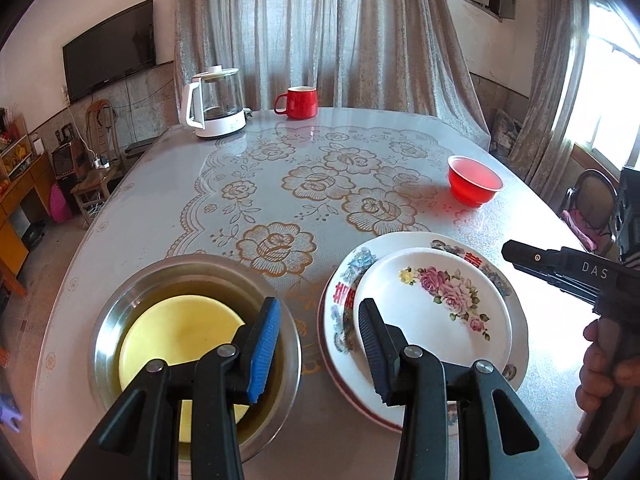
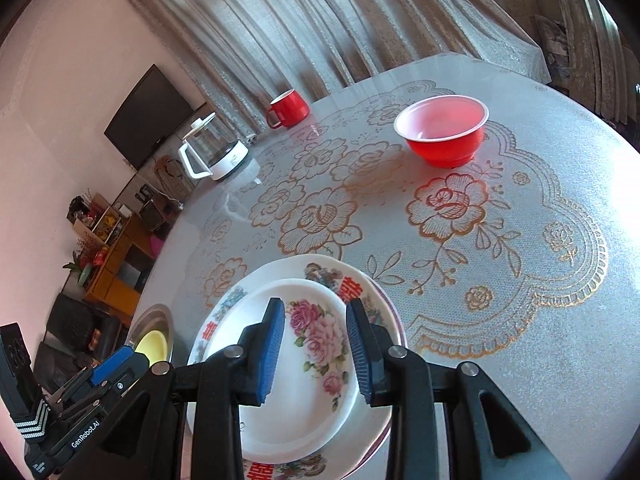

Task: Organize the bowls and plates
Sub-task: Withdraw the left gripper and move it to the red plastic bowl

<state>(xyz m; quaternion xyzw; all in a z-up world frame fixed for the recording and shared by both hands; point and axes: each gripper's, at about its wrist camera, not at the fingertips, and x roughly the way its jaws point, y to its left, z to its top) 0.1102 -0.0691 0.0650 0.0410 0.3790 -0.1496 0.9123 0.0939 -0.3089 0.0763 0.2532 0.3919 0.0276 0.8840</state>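
Hovering: left gripper (image 1: 320, 344) fingers spread, empty | right gripper (image 2: 316, 352) fingers spread above small plate (image 2: 304, 364)

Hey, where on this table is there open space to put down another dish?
The widest bare stretch is the table's middle, between the kettle and red mug at the far edge and the red bowl. Near the right gripper, right of the stacked plates, is also open. The near edge is crowded: steel bowl beside the plates.

Right gripper (image 2: 315, 350) with jaws apart above a small rose-patterned plate (image 2: 304, 400), stacked on a larger floral plate (image 2: 320, 272), red bowl (image 2: 442, 134) well beyond on the flowered tablecloth (image 2: 500, 280), red mug (image 2: 289, 109) and glass kettle (image 2: 212, 148) near the curtain (image 2: 280, 20)
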